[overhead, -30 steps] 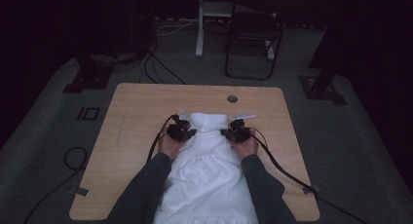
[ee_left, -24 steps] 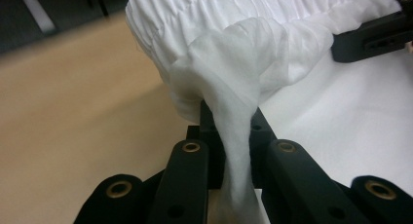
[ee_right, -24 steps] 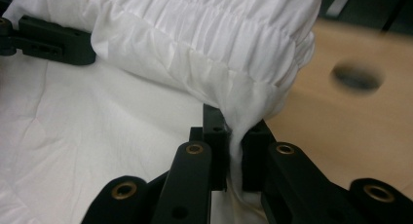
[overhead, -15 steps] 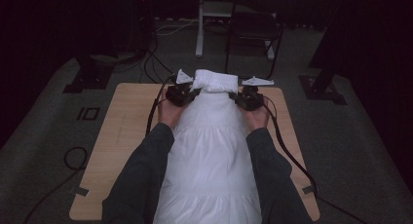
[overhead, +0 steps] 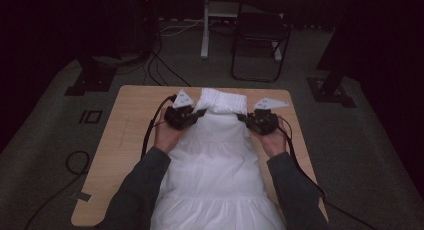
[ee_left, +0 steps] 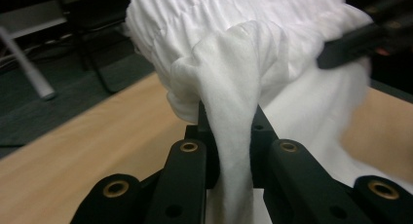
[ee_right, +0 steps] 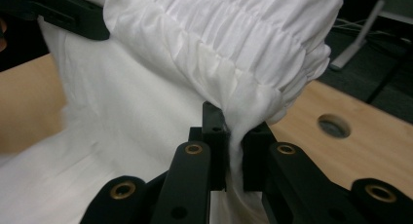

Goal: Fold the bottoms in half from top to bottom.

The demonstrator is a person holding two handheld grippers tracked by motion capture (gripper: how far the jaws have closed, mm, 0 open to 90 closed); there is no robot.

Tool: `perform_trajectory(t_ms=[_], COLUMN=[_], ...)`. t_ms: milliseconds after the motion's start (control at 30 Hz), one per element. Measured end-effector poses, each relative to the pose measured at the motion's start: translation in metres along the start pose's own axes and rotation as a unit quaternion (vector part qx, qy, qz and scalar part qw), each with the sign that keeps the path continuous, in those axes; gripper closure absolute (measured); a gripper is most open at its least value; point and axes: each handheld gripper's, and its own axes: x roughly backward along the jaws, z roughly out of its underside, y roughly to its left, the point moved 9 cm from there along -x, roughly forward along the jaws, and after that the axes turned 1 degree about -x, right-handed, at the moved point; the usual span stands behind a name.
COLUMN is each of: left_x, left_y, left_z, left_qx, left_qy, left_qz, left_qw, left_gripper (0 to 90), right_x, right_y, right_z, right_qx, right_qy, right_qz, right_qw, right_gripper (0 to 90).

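1. Looking down from the high view, the white garment (overhead: 215, 160) runs lengthwise from the person toward the table's (overhead: 125, 135) far edge, gathered band farthest, strung between the left gripper (overhead: 200, 111) and right gripper (overhead: 242, 117).
2. Left gripper view: jaws pinch 1 band corner (ee_left: 234, 136).
3. Right gripper view: jaws clamp the other corner (ee_right: 233, 151).
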Motion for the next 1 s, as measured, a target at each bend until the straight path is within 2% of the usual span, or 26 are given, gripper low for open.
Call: perform_trajectory(t_ms=[67,133,200,267,367,433,500,567,600,633,700,800,933,1000], left_x=[0.012,0.024,0.032,0.036,0.034,0.026,0.019,0.012,0.009,0.006,0.005,0.003,-0.001,-0.007], left_y=[-0.019,-0.036,-0.053,-0.068,-0.085,-0.097,-0.102,-0.105,-0.105,-0.105,-0.104,-0.102,-0.094,-0.086], left_z=[0.014,0.029,0.049,0.072,0.108,0.137,0.159,0.176,0.183,0.189,0.191,0.191,0.189,0.186], left_qx=[-0.009,-0.009,-0.012,-0.002,0.002,0.009,-0.003,0.008,0.000,-0.005,0.010,0.014,0.013,0.019], left_qy=[0.004,0.005,0.018,0.031,0.069,0.102,0.137,0.154,0.162,0.169,0.165,0.163,0.165,0.163], left_qz=[0.014,0.029,0.044,0.066,0.085,0.098,0.091,0.091,0.083,0.077,0.082,0.086,0.082,0.075], left_qw=[0.9999,0.9995,0.9988,0.9973,0.9940,0.9898,0.9864,0.9840,0.9833,0.9826,0.9828,0.9827,0.9827,0.9836], left_gripper=[82.5,82.4,82.0,81.8,80.8,80.6,79.5,79.4,79.3,79.1,79.0,78.9,78.9,78.8], right_x=[0.011,0.021,0.031,0.036,0.038,0.033,0.027,0.020,0.017,0.014,0.008,0.003,-0.002,-0.009], right_y=[0.014,0.028,0.046,0.061,0.079,0.087,0.092,0.096,0.097,0.098,0.099,0.099,0.095,0.090], right_z=[0.012,0.024,0.044,0.064,0.104,0.131,0.152,0.168,0.175,0.180,0.188,0.191,0.189,0.186], right_qx=[0.008,0.017,0.025,0.020,0.011,0.010,0.009,-0.001,0.003,0.004,0.008,0.005,0.011,0.011], right_qy=[0.002,0.005,0.012,0.020,0.043,0.068,0.090,0.110,0.118,0.126,0.145,0.157,0.162,0.162], right_qz=[-0.012,-0.022,-0.035,-0.050,-0.063,-0.065,-0.065,-0.073,-0.070,-0.071,-0.068,-0.069,-0.065,-0.058], right_qw=[0.9999,0.9996,0.9990,0.9984,0.9970,0.9955,0.9938,0.9913,0.9905,0.9895,0.9870,0.9853,0.9846,0.9850], right_gripper=[84.0,84.0,83.9,83.9,83.9,83.7,83.6,83.3,83.2,83.1,82.7,82.5,82.5,82.7])
